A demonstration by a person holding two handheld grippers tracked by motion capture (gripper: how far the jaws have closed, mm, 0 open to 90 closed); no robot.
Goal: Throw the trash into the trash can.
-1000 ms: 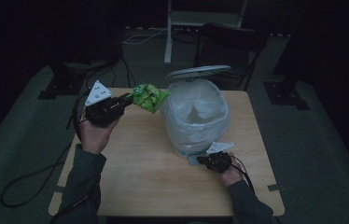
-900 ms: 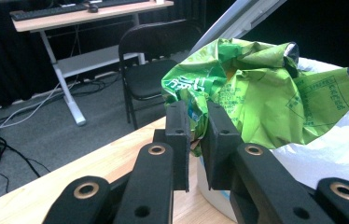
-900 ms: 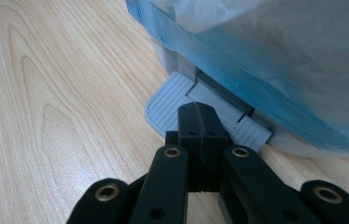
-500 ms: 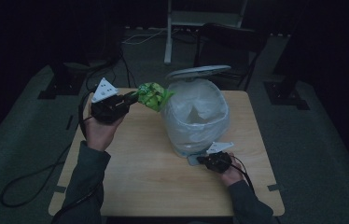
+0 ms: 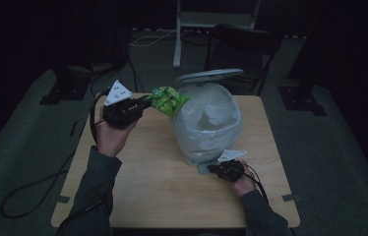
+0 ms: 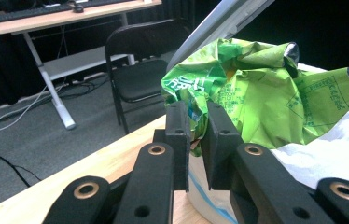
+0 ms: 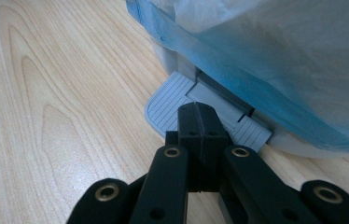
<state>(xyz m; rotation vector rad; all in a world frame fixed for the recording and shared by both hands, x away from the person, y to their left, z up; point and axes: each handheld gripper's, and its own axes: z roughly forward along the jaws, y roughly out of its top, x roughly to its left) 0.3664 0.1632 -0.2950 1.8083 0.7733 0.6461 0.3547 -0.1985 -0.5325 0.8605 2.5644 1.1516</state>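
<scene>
Left gripper (image 6: 192,135) pinches a crumpled green wrapper (image 6: 256,93), held just beyond its jaws over the rim of the lined bin (image 5: 206,123), whose lid (image 5: 209,76) stands raised. Right gripper (image 7: 196,116), jaws pressed together, bears down on the bin's pedal (image 7: 172,102).

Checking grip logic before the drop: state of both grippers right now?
Left gripper: shut on the crumpled green wrapper, beside the bin's rim.
Right gripper: shut, empty, pressing the bin's grey pedal.

The left gripper (image 5: 142,102) holds a crumpled green wrapper (image 5: 167,100) at the rim of the lined bin (image 5: 206,123); the right gripper (image 5: 211,168) rests at the bin's pedal.
</scene>
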